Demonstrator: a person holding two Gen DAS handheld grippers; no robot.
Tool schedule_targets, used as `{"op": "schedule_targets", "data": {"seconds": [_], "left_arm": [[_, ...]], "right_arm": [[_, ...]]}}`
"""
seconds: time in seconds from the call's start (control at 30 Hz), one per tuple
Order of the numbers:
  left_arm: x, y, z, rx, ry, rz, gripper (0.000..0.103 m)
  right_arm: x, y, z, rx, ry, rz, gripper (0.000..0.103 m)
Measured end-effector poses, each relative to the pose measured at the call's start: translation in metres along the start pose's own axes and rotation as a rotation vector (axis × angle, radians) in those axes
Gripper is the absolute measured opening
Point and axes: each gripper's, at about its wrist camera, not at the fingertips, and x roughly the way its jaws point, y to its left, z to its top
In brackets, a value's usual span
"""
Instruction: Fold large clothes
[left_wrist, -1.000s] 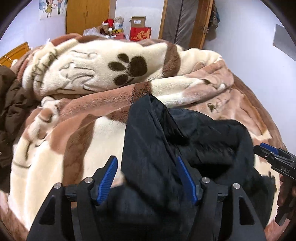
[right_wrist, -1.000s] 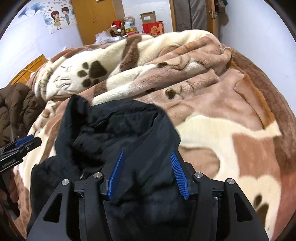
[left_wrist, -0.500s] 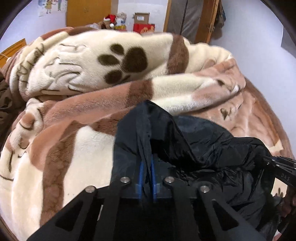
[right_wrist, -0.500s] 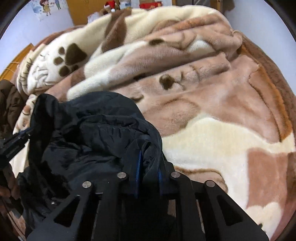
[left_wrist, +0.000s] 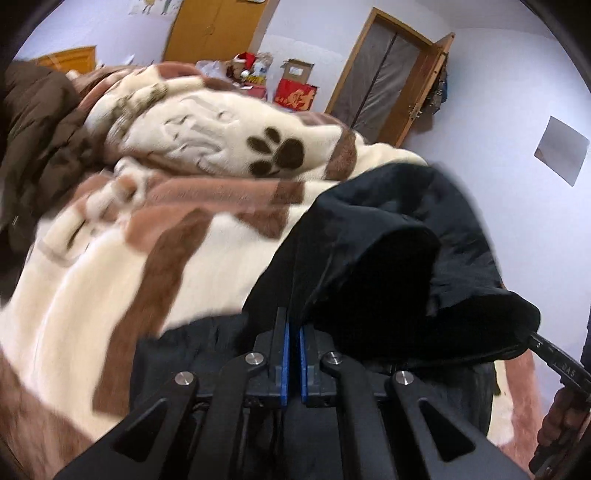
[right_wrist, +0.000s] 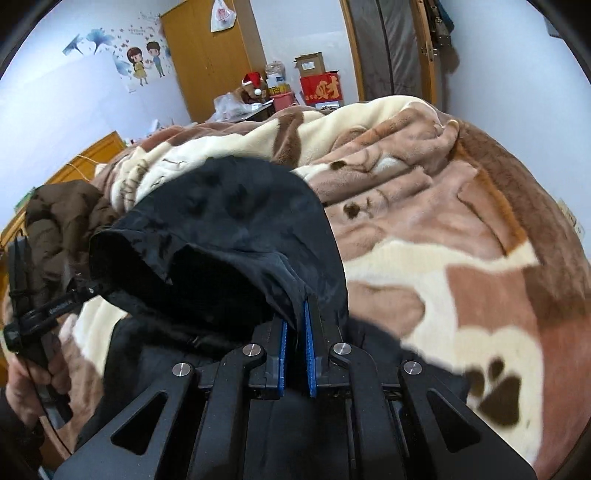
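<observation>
While the black jacket (left_wrist: 388, 236) hangs bunched above the paw-print blanket (left_wrist: 110, 258) on the bed, the left gripper (left_wrist: 293, 325) has its blue pads pressed together on a fold of the jacket's edge, and the right gripper (right_wrist: 295, 314) pinches another part of the same edge, a strip of cloth showing between its nearly closed pads. Between the two grips the jacket's hood gapes open, and a brown coat (right_wrist: 62, 218) lies on the blanket's far left side.
</observation>
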Motion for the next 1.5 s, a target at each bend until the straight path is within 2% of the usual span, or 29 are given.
{"op": "schedule_targets", "data": {"seconds": [0.23, 0.43, 0.53, 0.57, 0.63, 0.7, 0.8, 0.87, 1.0, 1.1, 1.23, 1.33, 1.5], "left_arm": [[-0.01, 0.03, -0.062, -0.104, 0.093, 0.003, 0.005], [-0.021, 0.039, -0.098, -0.101, 0.15, 0.046, 0.006], [-0.033, 0.046, -0.113, -0.096, 0.174, 0.067, 0.006], [-0.039, 0.049, -0.118, -0.091, 0.17, 0.069, 0.006], [-0.052, 0.052, -0.127, -0.081, 0.167, 0.085, 0.006], [-0.064, 0.053, -0.131, -0.08, 0.159, 0.09, 0.006], [-0.073, 0.04, -0.12, -0.048, 0.124, 0.068, 0.006], [-0.073, 0.021, -0.106, -0.016, 0.096, 0.026, 0.007], [-0.057, -0.019, -0.093, 0.065, 0.075, -0.042, 0.019], [-0.031, -0.034, -0.104, 0.113, 0.118, -0.067, 0.021], [0.008, -0.027, -0.139, 0.134, 0.218, -0.022, 0.021], [0.02, -0.021, -0.158, 0.15, 0.215, -0.001, 0.021], [0.035, -0.03, -0.158, 0.197, 0.204, 0.064, 0.021]], "right_arm": [[-0.005, -0.008, -0.069, 0.073, 0.097, 0.007, 0.008], [0.007, -0.014, -0.11, 0.087, 0.206, 0.01, 0.008], [0.001, -0.016, -0.125, 0.082, 0.231, 0.018, 0.009], [-0.002, -0.016, -0.128, 0.081, 0.232, 0.021, 0.011], [-0.01, -0.017, -0.132, 0.084, 0.22, 0.032, 0.024], [-0.019, -0.014, -0.129, 0.087, 0.201, 0.046, 0.03], [-0.025, -0.001, -0.113, 0.063, 0.157, 0.068, 0.03], [-0.024, 0.014, -0.102, 0.035, 0.128, 0.079, 0.03], [-0.003, 0.04, -0.082, 0.003, 0.092, 0.094, 0.03], [0.025, 0.044, -0.093, 0.005, 0.159, 0.083, 0.03], [0.062, 0.03, -0.132, 0.022, 0.264, 0.045, 0.03], [0.074, 0.025, -0.153, 0.021, 0.26, 0.049, 0.03], [0.084, 0.027, -0.153, 0.027, 0.248, 0.024, 0.03]]}}
